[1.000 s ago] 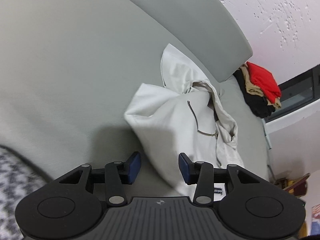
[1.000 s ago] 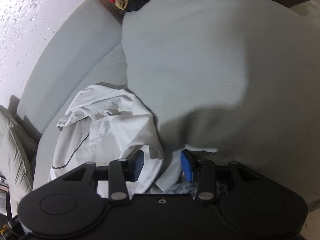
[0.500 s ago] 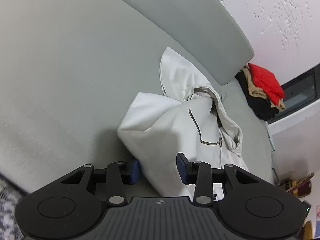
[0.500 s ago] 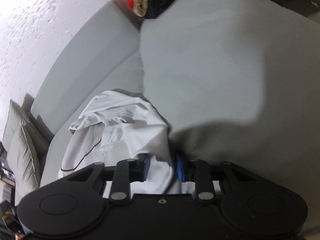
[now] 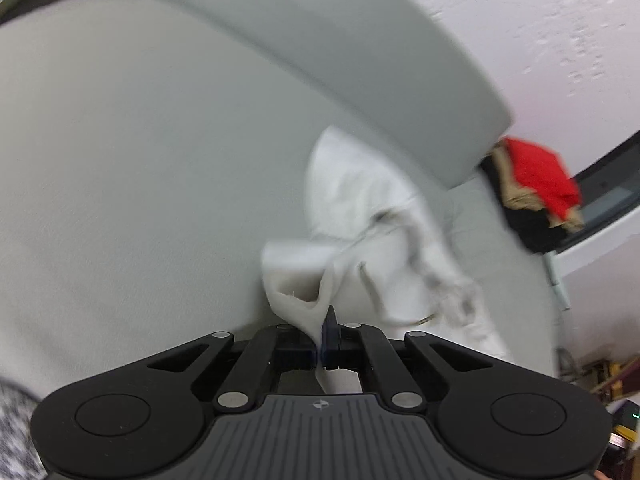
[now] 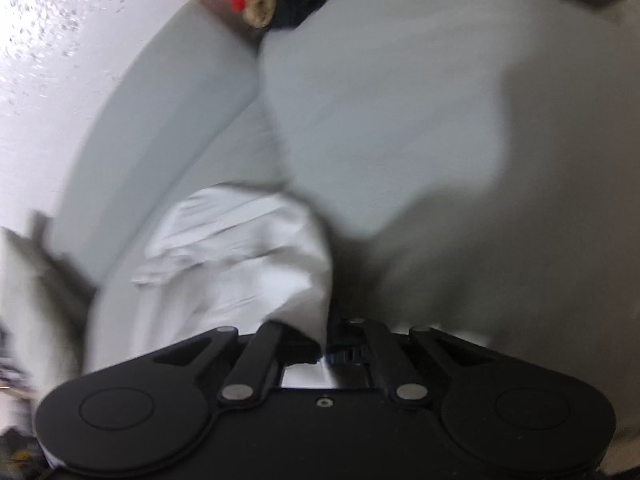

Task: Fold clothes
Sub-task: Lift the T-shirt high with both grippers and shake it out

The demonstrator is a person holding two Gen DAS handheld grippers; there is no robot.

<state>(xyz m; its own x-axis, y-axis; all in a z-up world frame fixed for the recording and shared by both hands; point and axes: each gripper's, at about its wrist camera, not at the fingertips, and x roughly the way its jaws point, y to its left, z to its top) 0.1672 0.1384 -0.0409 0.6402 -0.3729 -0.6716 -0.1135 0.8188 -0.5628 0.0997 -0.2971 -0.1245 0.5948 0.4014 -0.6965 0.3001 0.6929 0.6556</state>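
A white hooded garment with a dark drawstring lies crumpled on the grey sofa seat. My left gripper is shut on one edge of the cloth, which bunches up and lifts off the seat just ahead of the blue pads. In the right wrist view the same white garment rises toward my right gripper, which is shut on another edge of it. Both views are blurred by motion. The rest of the garment trails down onto the seat.
The grey backrest runs behind the garment below a white textured wall. A stack of red, tan and black clothes sits at the sofa's far end. A pale cushion is at the left in the right wrist view.
Both grippers went from open beside the garment's edges to shut on the cloth. They have since risen, and the garment's near edge is pulled up off the seat.
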